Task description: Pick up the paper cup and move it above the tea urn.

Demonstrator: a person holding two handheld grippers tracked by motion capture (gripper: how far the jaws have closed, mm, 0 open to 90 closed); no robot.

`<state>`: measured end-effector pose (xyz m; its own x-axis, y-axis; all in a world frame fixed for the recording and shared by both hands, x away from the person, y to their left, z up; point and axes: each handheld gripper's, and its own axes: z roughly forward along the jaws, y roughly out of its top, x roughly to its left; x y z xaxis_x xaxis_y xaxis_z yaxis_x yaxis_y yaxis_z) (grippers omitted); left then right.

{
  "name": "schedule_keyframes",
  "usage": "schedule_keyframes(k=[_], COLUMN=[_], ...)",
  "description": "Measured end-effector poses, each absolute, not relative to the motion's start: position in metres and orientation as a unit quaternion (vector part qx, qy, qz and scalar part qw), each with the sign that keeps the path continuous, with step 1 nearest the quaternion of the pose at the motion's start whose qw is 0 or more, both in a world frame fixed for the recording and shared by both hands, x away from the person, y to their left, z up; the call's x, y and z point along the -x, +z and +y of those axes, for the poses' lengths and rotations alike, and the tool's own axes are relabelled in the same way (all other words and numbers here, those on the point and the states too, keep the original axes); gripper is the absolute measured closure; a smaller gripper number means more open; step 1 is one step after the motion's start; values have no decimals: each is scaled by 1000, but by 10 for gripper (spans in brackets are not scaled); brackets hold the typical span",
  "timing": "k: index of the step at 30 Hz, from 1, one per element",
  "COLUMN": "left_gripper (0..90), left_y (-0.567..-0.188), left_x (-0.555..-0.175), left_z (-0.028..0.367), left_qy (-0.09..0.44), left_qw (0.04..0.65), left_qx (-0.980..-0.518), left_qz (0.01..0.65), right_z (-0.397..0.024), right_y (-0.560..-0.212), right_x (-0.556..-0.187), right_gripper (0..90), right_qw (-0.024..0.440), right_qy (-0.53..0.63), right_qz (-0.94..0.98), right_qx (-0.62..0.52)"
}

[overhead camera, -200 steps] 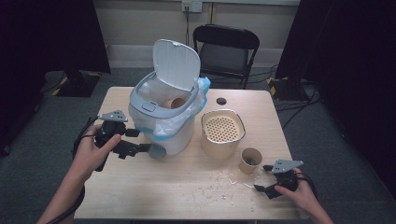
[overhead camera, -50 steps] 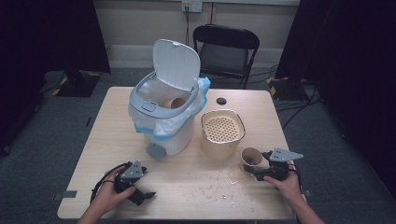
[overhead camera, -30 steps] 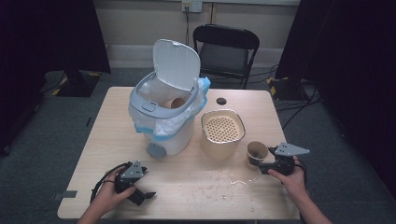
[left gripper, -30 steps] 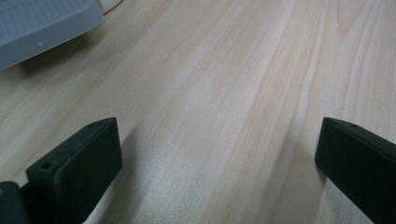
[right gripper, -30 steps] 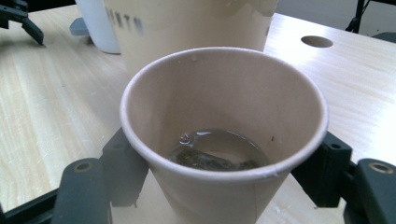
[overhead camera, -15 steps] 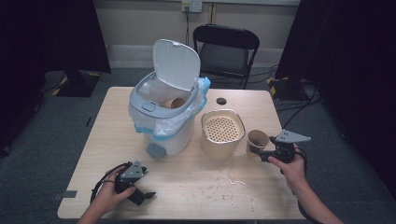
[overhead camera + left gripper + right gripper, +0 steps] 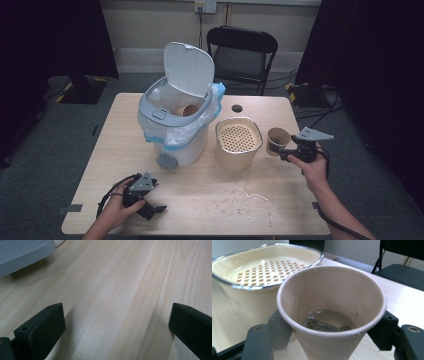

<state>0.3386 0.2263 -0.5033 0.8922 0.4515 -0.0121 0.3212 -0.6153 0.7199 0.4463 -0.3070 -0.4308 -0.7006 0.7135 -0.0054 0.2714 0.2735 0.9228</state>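
A paper cup (image 7: 276, 140) (image 7: 332, 312) with a little murky liquid and dregs in its bottom is lifted off the table, upright, just right of the cream strainer bucket (image 7: 238, 142) (image 7: 244, 277). My right gripper (image 7: 283, 150) (image 7: 329, 336) is shut on the cup, one jaw on each side of its wall. At the front left of the table (image 7: 210, 200) lies my left gripper (image 7: 152, 209) (image 7: 116, 325), open, its jaws wide apart over bare wood. A white pedal bin (image 7: 175, 122) stands with its lid up and a brown cup inside.
A black folding chair (image 7: 242, 55) stands behind the table. Scattered crumbs (image 7: 240, 192) lie on the table's front middle. A dark round hole (image 7: 237, 108) sits near the back edge. The bin's grey pedal (image 7: 22, 251) is close to my left gripper.
My right gripper has lifted the paper cup and carried it farther back, alongside the strainer bucket. The left gripper has stayed put.
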Motion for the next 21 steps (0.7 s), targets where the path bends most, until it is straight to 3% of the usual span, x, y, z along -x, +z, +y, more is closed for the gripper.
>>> schedule_keyframes(k=[21], left_gripper=[0], left_y=[-503], left_x=[-339], left_z=[226], left_qy=[85], left_qw=[381], left_qx=[-895], left_qz=[216], right_z=[-303], right_y=[-421], right_x=[-480], right_gripper=[310], right_qw=[243], right_qy=[501], right_qz=[758], right_qx=[-340])
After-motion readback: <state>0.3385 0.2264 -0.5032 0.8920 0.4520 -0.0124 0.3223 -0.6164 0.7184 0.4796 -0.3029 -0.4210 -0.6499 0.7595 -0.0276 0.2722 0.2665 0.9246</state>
